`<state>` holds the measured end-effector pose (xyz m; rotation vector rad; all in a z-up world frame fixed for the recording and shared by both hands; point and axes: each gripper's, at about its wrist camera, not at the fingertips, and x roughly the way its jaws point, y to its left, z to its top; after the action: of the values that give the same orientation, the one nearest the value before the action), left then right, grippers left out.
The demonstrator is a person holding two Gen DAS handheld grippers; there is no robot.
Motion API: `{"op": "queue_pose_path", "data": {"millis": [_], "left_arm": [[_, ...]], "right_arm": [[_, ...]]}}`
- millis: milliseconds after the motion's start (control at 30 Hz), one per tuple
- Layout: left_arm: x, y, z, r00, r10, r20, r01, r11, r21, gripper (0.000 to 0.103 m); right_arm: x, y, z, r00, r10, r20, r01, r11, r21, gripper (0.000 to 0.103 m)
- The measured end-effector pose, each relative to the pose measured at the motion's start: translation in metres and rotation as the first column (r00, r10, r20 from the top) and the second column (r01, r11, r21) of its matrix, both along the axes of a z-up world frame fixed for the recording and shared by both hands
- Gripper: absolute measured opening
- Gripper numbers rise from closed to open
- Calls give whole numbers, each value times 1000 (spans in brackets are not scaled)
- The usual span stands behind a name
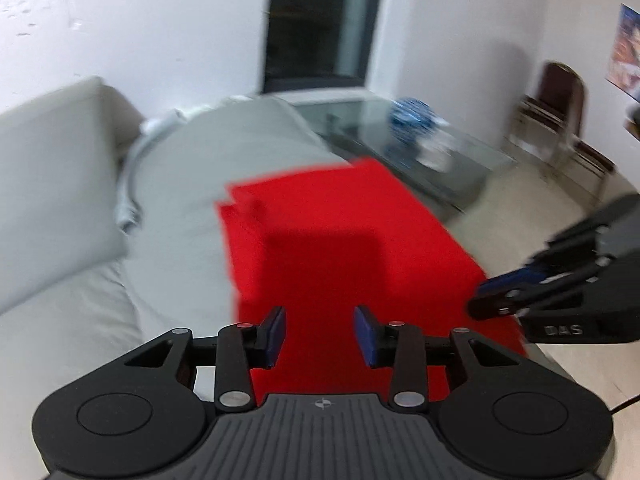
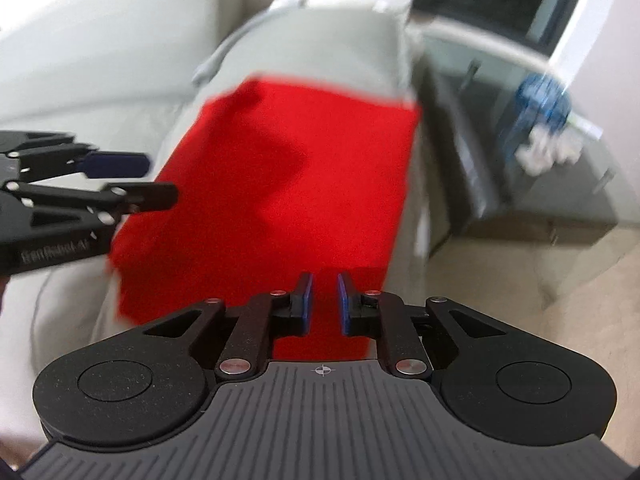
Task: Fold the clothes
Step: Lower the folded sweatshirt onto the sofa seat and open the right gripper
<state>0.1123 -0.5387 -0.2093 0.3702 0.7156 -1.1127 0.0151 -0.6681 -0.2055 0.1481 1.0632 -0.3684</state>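
Note:
A red garment (image 1: pixel 340 240) lies folded in a flat rectangle on the light grey sofa seat (image 1: pixel 224 152), with layered edges showing at its far left corner. My left gripper (image 1: pixel 320 336) hovers over the near end of the garment, open, with only cloth seen below the gap. In the right wrist view the same red garment (image 2: pixel 288 184) reaches the seat's right edge. My right gripper (image 2: pixel 325 304) stands above its near right corner, pads a narrow gap apart with nothing pinched. Each gripper shows in the other's view: right gripper (image 1: pixel 492 300), left gripper (image 2: pixel 160 178).
The sofa backrest (image 1: pixel 48 184) rises at the left. A glass coffee table (image 1: pixel 420 148) stands right of the sofa and carries a blue object (image 1: pixel 412 116) and white tissue. A dark chair (image 1: pixel 560 112) stands by the far wall. Pale floor (image 2: pixel 520 288) lies between sofa and table.

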Motion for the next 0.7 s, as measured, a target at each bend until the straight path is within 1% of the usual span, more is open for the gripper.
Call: {"op": "queue_pose_path", "data": {"millis": [33,67,133,167,200,233,267,300,333,367,400,433,500,533,600,633,667,700], "left_arm": [[0,-4,-5,1000,7,-1,-7,1000,28,37],[1,-9,-14,999,29,-16,-28,997,73,37],[3,-19,-29,996,75,-39,-68,986,155,38],[2,-19,-25,995,96,-40,-88,983,160,38],[1,-19,-21,993,113,-39,-105,981,163,37],[-1,-17,-15,993,116,-33,-109,981,160,37],[-5,-11,-2,994,111,-19,-107,984,144,39],[-9,-6,9,994,107,-4,-105,986,129,43],[-12,-1,18,994,112,11,-113,986,123,50],[-16,6,31,991,132,36,-135,983,121,51],[-19,11,39,988,148,45,-152,981,121,52],[-21,15,45,986,159,46,-164,980,118,54],[-27,27,61,981,191,34,-194,976,104,59],[-30,32,69,979,205,20,-206,974,91,64],[-40,45,92,972,234,3,-233,970,67,68],[-42,49,97,971,240,2,-240,969,63,68],[-48,55,107,969,248,-2,-247,967,58,68],[-54,60,115,968,250,-9,-249,967,56,68]], "right_arm": [[-2,3,-3,1000,-8,-16,8,1000,12,17],[-2,5,-10,999,-25,-38,25,1000,5,17],[1,4,-25,996,-61,-71,61,998,-3,17],[2,3,-30,993,-91,-74,91,996,2,17],[1,4,-26,991,-113,-68,113,994,3,17],[0,5,-22,989,-134,-61,135,991,6,19],[-3,9,-8,988,-149,-33,149,988,24,20],[-6,13,3,990,-141,-12,141,989,35,20],[-9,17,10,990,-140,-28,141,989,32,22],[-14,23,23,992,-127,-24,127,992,6,24],[-19,30,36,993,-115,-21,115,993,-18,25],[-24,34,46,993,-116,-21,115,993,-26,27],[-34,43,65,993,-117,-21,117,992,-40,34],[-38,45,73,992,-126,-16,126,992,-32,38],[-45,50,88,990,-141,-10,140,990,-22,44],[-48,54,95,989,-147,-8,147,989,-19,51],[-52,61,105,988,-156,-7,156,987,-23,55],[-57,68,114,986,-165,-6,165,986,-26,56]]}}
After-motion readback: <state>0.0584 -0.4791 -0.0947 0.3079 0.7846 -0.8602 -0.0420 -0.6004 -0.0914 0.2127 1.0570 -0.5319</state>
